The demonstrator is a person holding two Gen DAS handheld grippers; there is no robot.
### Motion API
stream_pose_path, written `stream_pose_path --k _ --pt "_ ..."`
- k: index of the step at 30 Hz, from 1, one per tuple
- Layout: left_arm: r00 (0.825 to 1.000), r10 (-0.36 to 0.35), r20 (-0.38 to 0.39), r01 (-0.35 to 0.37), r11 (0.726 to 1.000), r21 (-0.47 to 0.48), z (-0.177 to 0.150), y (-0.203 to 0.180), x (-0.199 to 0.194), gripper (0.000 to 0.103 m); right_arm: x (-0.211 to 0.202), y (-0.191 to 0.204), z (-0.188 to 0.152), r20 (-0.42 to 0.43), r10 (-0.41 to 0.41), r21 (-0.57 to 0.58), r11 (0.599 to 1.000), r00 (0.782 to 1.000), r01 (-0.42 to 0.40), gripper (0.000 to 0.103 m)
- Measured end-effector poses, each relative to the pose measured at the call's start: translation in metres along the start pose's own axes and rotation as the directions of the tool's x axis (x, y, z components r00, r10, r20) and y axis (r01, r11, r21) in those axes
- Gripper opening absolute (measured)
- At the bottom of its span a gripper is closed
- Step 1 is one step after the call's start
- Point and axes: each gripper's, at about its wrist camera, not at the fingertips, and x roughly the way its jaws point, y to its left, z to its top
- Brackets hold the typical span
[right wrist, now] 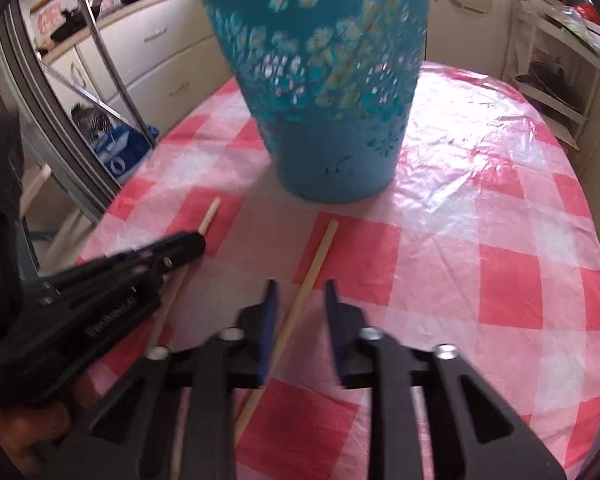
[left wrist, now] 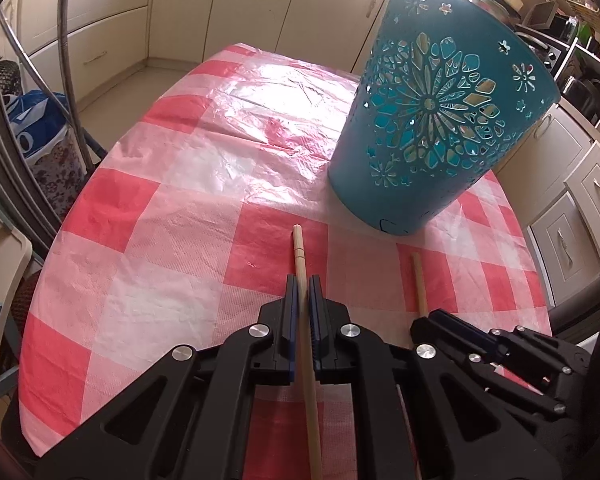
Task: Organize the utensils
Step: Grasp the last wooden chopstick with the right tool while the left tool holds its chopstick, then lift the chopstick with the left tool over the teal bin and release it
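Note:
A tall teal basket with cut-out flowers [left wrist: 432,120] [right wrist: 332,100] stands upright on the red-and-white checked tablecloth [left wrist: 172,208]. Two wooden chopsticks lie in front of it, pointing toward it. My left gripper [left wrist: 303,286] is shut on the left chopstick [left wrist: 299,248], which runs between its pads and out past the tips. In the right wrist view, my right gripper [right wrist: 302,290] straddles the other chopstick [right wrist: 320,252] with a gap on both sides of it. The left gripper [right wrist: 198,240] shows there on its chopstick [right wrist: 211,214]. The right gripper's nose [left wrist: 422,320] sits over the second chopstick [left wrist: 419,280].
The table is rounded, and its edge [left wrist: 60,216] drops off at the left. A blue bag [left wrist: 36,120] and metal tubing [left wrist: 66,40] stand beside it. Cream cabinets [left wrist: 100,20] line the walls beyond. Bare cloth [right wrist: 500,240] stretches to the right of the basket.

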Motion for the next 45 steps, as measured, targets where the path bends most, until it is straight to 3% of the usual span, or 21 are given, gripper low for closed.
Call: stream_pose_path --k 6,8,13,20,30,37,43,45 --pt "1.000 0.002 -0.005 -0.002 0.999 0.034 0.003 -0.001 0.000 0.005 -0.009 -0.019 -0.007 -0.034 -0.012 -0.057 0.998 0.999 0.011 0.006" --pt "1.000 -0.004 0.019 0.004 1.000 0.016 0.001 0.002 -0.006 0.005 -0.016 -0.036 -0.012 -0.031 -0.011 -0.041 0.999 0.999 0.010 0.006" --pt "0.987 -0.093 0.129 0.095 0.995 -0.010 -0.002 0.000 -0.036 0.005 -0.029 -0.077 -0.026 -0.011 0.022 0.058 0.998 1.000 -0.022 0.006" --pt "0.947 -0.170 0.272 0.173 0.985 0.015 0.011 -0.021 -0.092 0.005 -0.031 -0.059 -0.032 0.023 -0.045 -0.027 0.999 0.999 0.045 0.006" --pt "0.856 -0.236 0.460 0.229 0.971 0.073 0.068 -0.060 -0.157 0.005 -0.032 -0.063 -0.032 0.023 -0.047 -0.033 0.998 0.999 0.048 0.007" --pt "0.819 -0.203 0.537 0.200 0.978 0.066 0.120 -0.081 -0.151 0.005 -0.030 -0.059 -0.030 0.020 -0.057 -0.052 0.997 0.998 0.058 0.007" --pt "0.767 -0.134 0.627 0.146 0.989 0.033 0.170 -0.094 -0.133 0.005 -0.031 -0.059 -0.031 0.022 -0.048 -0.049 0.998 0.999 0.049 0.007" --pt "0.758 -0.109 0.643 0.131 0.991 0.014 0.182 -0.094 -0.123 0.005 -0.031 -0.060 -0.031 0.022 -0.046 -0.051 0.998 0.999 0.047 0.007"
